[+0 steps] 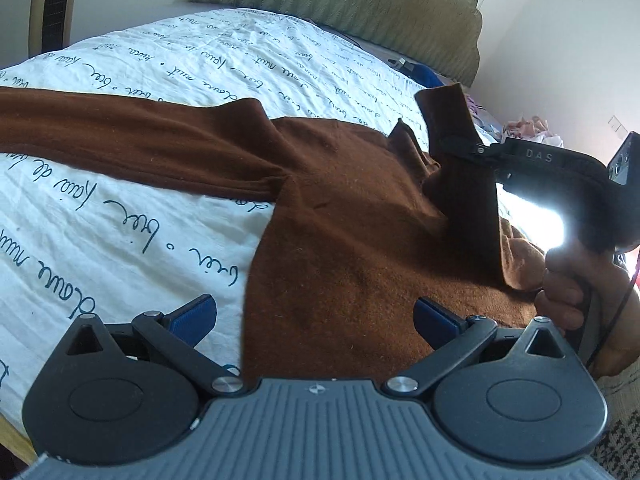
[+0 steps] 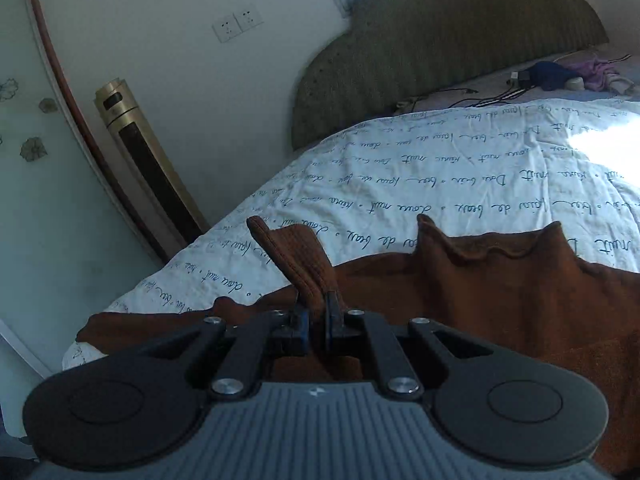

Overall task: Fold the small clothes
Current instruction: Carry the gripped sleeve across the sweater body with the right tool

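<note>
A brown long-sleeved sweater [image 1: 340,232] lies spread on a white bedspread with blue script [image 1: 120,240]. One sleeve [image 1: 120,136] stretches out to the left. My left gripper [image 1: 316,314] is open, low over the sweater's near edge, holding nothing. My right gripper [image 1: 460,144] is shut on the other sleeve's cuff [image 1: 444,108] and holds it up above the sweater body. In the right wrist view the right gripper [image 2: 316,320] pinches the ribbed cuff [image 2: 292,252], with the sweater [image 2: 520,288] below and to the right.
A green padded headboard [image 1: 380,12] stands at the far end of the bed. Cables, a blue cloth [image 2: 552,74] and a pink cloth lie near it. A gold tower unit [image 2: 148,160] stands by the wall. The bed edge [image 2: 120,304] is at left.
</note>
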Action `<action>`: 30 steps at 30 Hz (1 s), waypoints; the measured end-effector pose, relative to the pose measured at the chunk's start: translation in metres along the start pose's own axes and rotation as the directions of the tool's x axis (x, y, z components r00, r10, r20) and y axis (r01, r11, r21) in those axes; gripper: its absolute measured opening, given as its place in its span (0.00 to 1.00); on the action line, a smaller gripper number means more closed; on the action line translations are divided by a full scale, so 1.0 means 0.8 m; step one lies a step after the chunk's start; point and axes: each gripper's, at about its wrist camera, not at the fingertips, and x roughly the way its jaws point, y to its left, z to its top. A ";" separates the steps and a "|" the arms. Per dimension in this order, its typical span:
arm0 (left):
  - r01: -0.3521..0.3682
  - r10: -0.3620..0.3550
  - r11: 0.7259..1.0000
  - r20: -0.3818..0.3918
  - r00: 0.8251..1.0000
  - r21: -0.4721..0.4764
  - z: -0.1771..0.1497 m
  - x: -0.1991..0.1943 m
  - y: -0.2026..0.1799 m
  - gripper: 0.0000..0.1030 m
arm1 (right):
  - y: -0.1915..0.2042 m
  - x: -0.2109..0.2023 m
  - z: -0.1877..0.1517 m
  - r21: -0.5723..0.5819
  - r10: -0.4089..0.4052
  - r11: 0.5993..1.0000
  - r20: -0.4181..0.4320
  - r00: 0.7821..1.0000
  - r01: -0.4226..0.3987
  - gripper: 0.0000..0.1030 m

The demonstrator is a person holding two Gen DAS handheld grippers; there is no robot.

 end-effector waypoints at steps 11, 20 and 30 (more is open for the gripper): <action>-0.030 0.030 0.999 -0.018 0.999 0.014 -0.009 0.001 -0.005 1.00 | 0.046 0.069 -0.038 -0.027 0.001 1.000 -0.105 0.994 -0.004 0.09; -0.065 0.065 0.998 -0.027 0.998 0.011 -0.008 0.001 -0.013 1.00 | 0.036 0.054 -0.043 -0.018 0.093 0.995 -0.123 0.988 -0.096 1.00; 0.006 -0.006 1.000 0.039 0.999 0.012 0.034 0.004 -0.034 1.00 | -0.123 -0.175 -0.030 -0.036 -0.402 0.912 0.113 0.909 0.408 0.83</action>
